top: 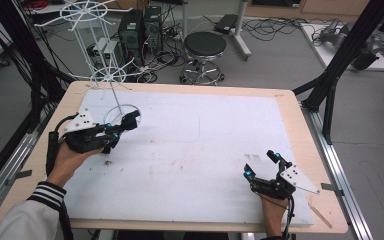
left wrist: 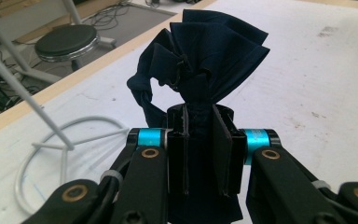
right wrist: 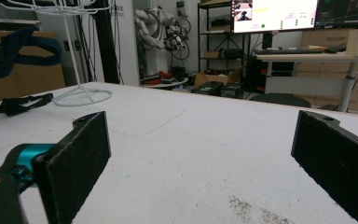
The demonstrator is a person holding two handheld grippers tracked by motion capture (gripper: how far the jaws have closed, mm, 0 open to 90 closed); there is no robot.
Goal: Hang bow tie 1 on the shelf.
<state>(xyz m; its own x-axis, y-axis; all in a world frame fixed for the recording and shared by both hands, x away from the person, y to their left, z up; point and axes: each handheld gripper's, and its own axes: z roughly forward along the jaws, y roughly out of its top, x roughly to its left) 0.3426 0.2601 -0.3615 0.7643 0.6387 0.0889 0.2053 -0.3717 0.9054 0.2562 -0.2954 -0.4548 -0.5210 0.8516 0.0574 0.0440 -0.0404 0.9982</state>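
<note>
the left gripper (top: 122, 125) is clamped on a bunched dark blue cloth (left wrist: 200, 56), which sticks out past its jaw tips just beside the white wire rack's ring base (left wrist: 74, 135). the right gripper (top: 262, 164) rests apart on the white table (top: 205, 150), jaws spread wide with nothing between them.
</note>
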